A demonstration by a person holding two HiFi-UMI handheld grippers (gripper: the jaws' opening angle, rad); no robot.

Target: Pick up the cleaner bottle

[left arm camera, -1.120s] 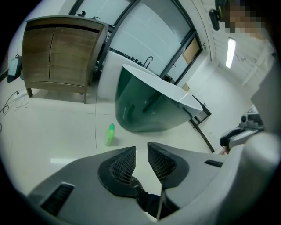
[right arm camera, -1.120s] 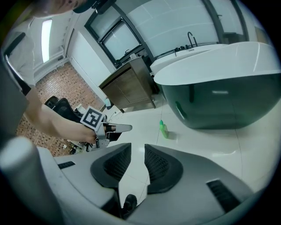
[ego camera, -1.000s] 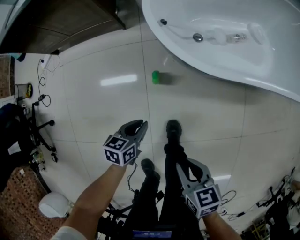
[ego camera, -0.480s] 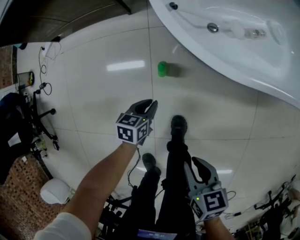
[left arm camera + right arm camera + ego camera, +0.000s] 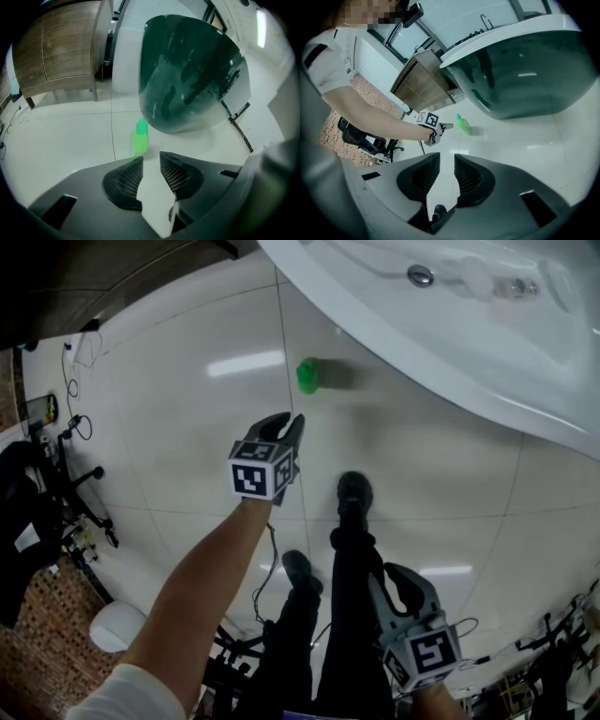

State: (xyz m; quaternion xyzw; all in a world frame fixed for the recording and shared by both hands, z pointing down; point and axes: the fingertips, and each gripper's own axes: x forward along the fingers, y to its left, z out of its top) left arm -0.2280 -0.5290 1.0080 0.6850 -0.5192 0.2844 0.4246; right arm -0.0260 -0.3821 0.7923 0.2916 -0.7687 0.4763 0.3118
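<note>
A small green cleaner bottle [image 5: 307, 375] stands upright on the white tiled floor beside the bathtub [image 5: 441, 352]. My left gripper [image 5: 287, 424] reaches toward it from a short way off, pointing down at it. In the left gripper view the bottle [image 5: 140, 138] shows just past my left gripper [image 5: 151, 157], whose jaws are opening with nothing between them. My right gripper [image 5: 400, 574] hangs low by the person's legs, far from the bottle, open by a narrow gap and empty. The right gripper view shows the bottle [image 5: 464, 124] ahead of my left gripper [image 5: 448, 126].
The tub's dark curved side [image 5: 187, 75] rises right behind the bottle. A wooden cabinet [image 5: 56, 51] stands at the back left. The person's black shoes [image 5: 352, 493] are on the tiles below the left gripper. An office chair [image 5: 56, 493] and cables lie at the left edge.
My left gripper has moved forward and down toward the green bottle. My right gripper has sunk a little toward the lower right of the head view.
</note>
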